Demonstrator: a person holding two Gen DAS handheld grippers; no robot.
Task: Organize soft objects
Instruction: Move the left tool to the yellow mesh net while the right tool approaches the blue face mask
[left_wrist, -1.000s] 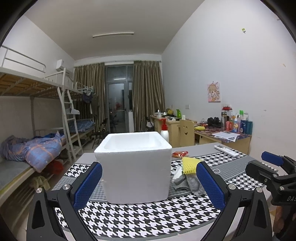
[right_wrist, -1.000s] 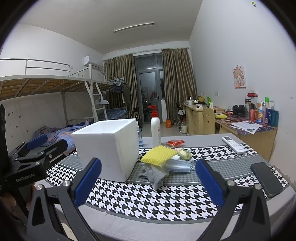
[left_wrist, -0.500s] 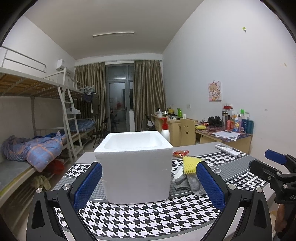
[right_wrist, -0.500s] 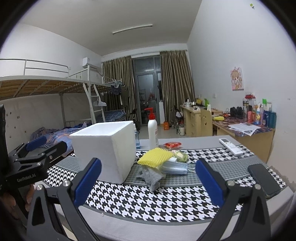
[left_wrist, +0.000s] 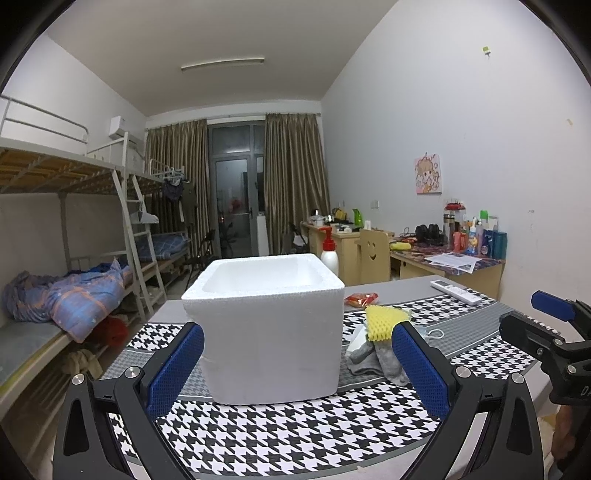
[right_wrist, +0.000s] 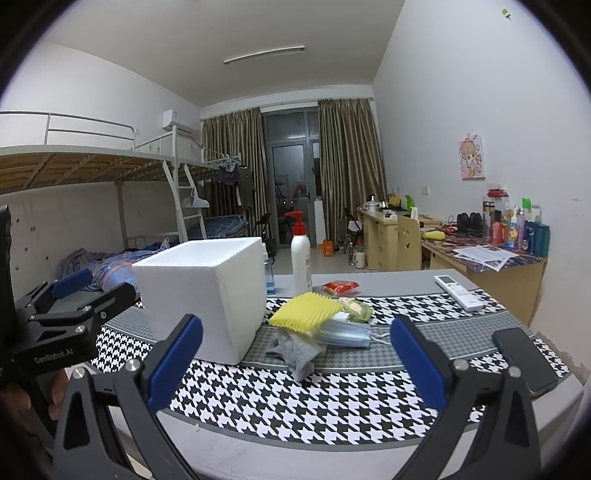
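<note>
1. The left gripper (left_wrist: 295, 363) hovers with jaws wide apart, the white foam box (left_wrist: 267, 328) at its twelve o'clock on the bench (left_wrist: 295, 439).
2. The right gripper (right_wrist: 295, 356) is held empty, jaws likewise spread.
3. At the box's three o'clock lies the soft pile: yellow sponge (right_wrist: 304, 309), grey sock (right_wrist: 295, 350), what looks like blue face masks (right_wrist: 343, 332).
</note>
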